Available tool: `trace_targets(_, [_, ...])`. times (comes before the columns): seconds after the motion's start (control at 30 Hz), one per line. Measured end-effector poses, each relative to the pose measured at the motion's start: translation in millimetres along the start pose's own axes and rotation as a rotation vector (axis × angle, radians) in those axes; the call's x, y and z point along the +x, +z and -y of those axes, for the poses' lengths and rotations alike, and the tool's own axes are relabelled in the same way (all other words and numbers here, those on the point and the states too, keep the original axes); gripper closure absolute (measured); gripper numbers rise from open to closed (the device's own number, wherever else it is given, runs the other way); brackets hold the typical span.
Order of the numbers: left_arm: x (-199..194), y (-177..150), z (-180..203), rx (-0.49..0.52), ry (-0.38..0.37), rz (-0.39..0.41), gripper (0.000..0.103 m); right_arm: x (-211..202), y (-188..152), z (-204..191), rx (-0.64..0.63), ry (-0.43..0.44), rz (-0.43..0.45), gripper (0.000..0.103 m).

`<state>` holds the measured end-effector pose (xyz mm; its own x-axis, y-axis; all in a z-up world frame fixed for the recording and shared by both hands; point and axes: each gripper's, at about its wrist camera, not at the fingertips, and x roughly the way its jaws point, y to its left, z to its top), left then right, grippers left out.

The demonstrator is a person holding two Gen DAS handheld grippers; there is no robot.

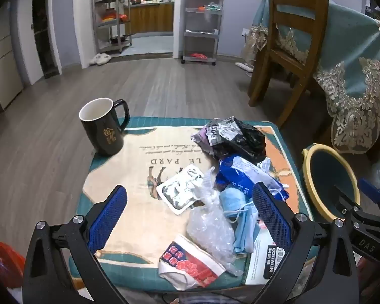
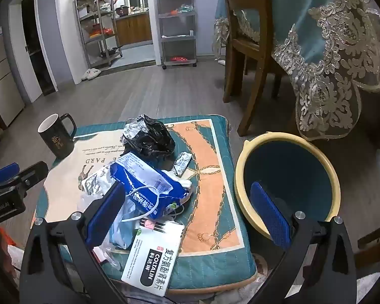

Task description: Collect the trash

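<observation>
Both my grippers hang tilted down over a printed cushion (image 1: 139, 228), and both have their jaws spread wide with nothing clamped.

My left gripper (image 1: 190, 217) brackets the near end of the trash heap. Between my fingers lie a crumpled clear plastic bag (image 1: 210, 230) and a light blue face mask (image 1: 238, 215), neither touching a pad. Just beyond my fingertips sits a torn silver foil pouch (image 1: 179, 190), and past that a blue wipes packet (image 1: 240, 174) and a crumpled black bag (image 1: 240, 139) at the far end. Nearer to me than the pads, a red and white wrapper (image 1: 192, 263) lies at the cushion's edge. Far off beyond my left finger a black mug (image 1: 105, 126) stands upright on the cushion's corner.

My right gripper (image 2: 190, 217) straddles the cushion's right side. Its left finger (image 2: 103, 215) sits against the heap beside the blue wipes packet, whether touching I cannot tell. A white medicine box (image 2: 152, 255) lies between my fingers, close to me. My right finger (image 2: 271, 215) hangs over the yellow-rimmed bin (image 2: 240, 177), which stands on the floor just beside the cushion.
</observation>
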<state>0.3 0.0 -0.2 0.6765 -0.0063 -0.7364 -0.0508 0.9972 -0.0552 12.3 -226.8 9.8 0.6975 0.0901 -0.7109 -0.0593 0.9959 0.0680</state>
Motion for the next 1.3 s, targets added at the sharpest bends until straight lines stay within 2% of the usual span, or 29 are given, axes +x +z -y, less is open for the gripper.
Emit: trace_targets(1.3, [5.2,-4.5,-2.3,0.014,0.022,-0.01,0.005,0.9,0.7,3.0,-0.003,-0.027,0.001,0.006])
